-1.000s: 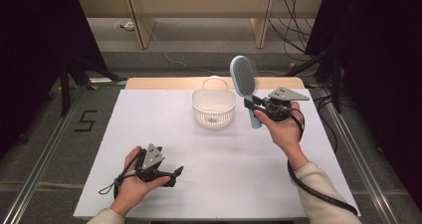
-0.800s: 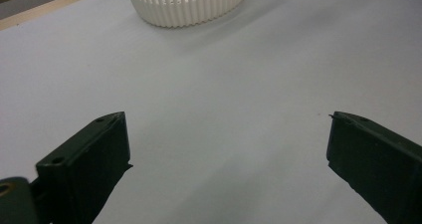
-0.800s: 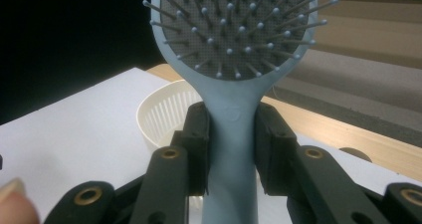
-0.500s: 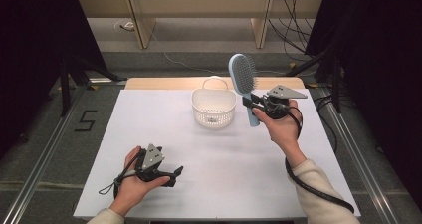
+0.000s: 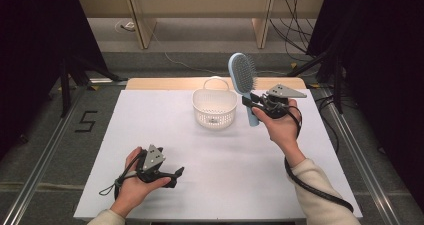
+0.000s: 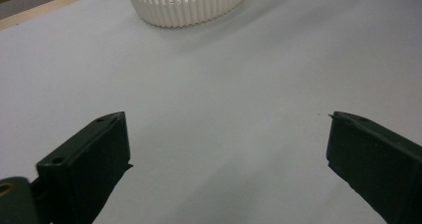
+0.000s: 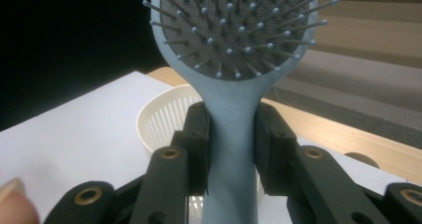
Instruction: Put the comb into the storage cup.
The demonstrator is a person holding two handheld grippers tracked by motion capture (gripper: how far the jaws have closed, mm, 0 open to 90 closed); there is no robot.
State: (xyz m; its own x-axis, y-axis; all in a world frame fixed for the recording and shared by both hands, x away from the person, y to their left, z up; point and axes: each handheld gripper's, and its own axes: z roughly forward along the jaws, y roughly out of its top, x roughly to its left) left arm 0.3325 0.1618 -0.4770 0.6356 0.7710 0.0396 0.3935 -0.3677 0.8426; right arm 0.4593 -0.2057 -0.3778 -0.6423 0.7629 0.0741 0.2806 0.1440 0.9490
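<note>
Blue hairbrush (image 5: pixel 243 80) held upright above the table (image 5: pixel 225 160), bristles toward 3 o'clock, at about 3 o'clock of the white basket (image 5: pixel 214 107), near it. Right hand-held gripper (image 5: pixel 251 103) clamps the brush handle between both jaws. Left hand-held gripper (image 5: pixel 176 176) rests at 7 o'clock on the table, jaws spread wide, nothing between.

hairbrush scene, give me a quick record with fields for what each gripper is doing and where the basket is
held item: light blue hairbrush, upright, bristles toward the camera on its gripper
right gripper: right gripper shut on the brush's neck, raised above the table
left gripper: left gripper open, nothing between its jaws, low over the table
basket: white slatted basket, sitting just left of the brush in the high view
surface: white table
</note>
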